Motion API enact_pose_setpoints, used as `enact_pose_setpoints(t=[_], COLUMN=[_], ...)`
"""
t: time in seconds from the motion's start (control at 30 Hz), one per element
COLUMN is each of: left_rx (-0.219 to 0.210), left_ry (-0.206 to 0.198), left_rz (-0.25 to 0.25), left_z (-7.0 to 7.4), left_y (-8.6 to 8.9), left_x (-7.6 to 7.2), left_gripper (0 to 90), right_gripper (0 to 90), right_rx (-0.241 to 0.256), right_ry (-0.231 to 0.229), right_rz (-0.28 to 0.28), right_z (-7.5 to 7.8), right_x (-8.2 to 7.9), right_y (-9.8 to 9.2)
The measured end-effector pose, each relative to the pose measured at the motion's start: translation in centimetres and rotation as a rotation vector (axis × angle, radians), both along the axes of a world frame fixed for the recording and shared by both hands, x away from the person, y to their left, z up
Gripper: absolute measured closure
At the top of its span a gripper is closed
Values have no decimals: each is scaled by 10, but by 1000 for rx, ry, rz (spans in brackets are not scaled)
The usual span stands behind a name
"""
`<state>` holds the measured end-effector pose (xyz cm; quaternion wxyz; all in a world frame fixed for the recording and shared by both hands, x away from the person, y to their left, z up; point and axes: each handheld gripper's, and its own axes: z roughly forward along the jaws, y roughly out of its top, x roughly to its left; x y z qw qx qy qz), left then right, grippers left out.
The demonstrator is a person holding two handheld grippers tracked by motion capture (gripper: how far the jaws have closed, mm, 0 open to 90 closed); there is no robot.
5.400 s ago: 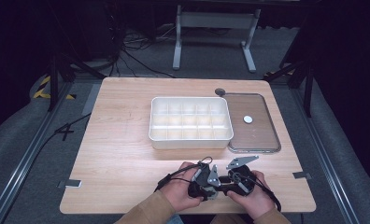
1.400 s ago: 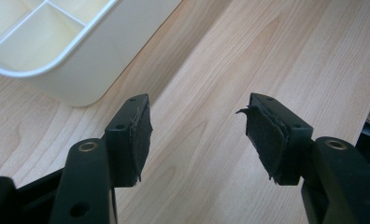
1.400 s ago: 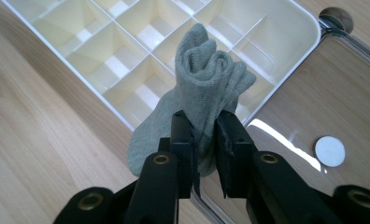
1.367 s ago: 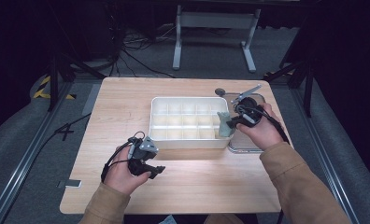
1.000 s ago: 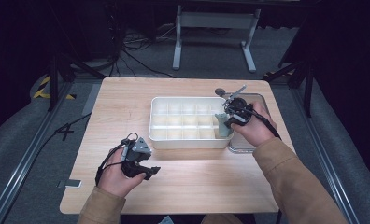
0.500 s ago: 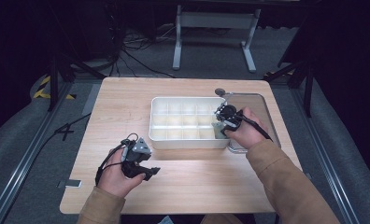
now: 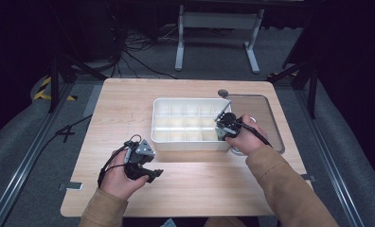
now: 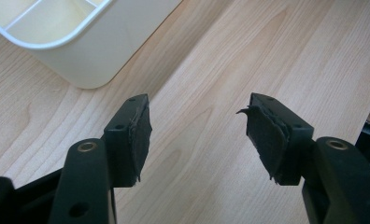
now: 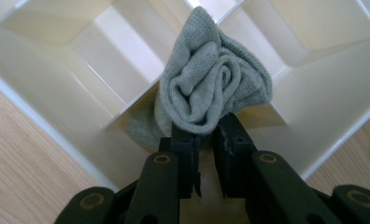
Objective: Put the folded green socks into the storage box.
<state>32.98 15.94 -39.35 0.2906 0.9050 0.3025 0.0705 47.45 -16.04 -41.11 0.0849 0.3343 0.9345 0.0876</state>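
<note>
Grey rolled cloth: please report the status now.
Right hand-held gripper shut on grey rolled cloth, above white plastic divided box. Left hand-held gripper open over wooden table. Nothing blocking.

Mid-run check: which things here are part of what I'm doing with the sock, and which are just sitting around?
In the job:
- grey rolled sock, clamped in the right gripper
- white divided box, below the sock

Lying about:
- clear lid, right of the box
- left gripper, open over bare table, holding nothing
</note>
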Motion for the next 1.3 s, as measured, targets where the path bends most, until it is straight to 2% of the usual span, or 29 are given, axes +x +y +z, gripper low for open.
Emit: enact_pose_setpoints(t=[0.17,0.2,0.27,0.43,0.53,0.67,0.73,0.8,0.83,0.9,0.93,1.17,1.23,1.3], left_rx=[-3,-3,-1,10,10,12,12,11,11,11,7,10,8,10], left_ry=[4,5,3,0,5,16,15,11,11,8,7,3,4,1], left_rz=[0,1,2,-4,-4,-8,-10,-9,-9,-9,-7,-10,-9,-7], left_z=[-1,-1,-1,-1,-1,-2,-3,-3,-3,-2,-2,-2,-1,-1], left_y=[-1,0,0,-1,-2,-2,-2,-1,-1,-1,0,-2,-2,-1], left_x=[0,0,0,0,0,0,0,0,0,0,0,-1,-1,-2], left_gripper=[405,404,398,396,396,396,396,395,395,395,395,395,396,395], right_gripper=[742,721,670,539,488,459,483,569,569,722,743,787,789,790], right_rx=[15,40,93,139,188,187,194,204,204,188,181,99,69,71], right_ry=[3,13,6,-21,-17,-39,-20,-11,-11,-23,-28,-10,6,18], right_rz=[-8,-20,-26,-33,-38,-57,-79,-89,-89,-80,-77,-69,-59,-71], right_z=[4,7,14,27,34,33,28,24,24,24,24,15,4,-2], right_x=[0,1,-2,-5,-4,1,6,9,9,9,9,8,10,13], right_y=[-2,-5,-9,-12,-10,-7,-4,-4,-4,-4,-5,-1,2,4])
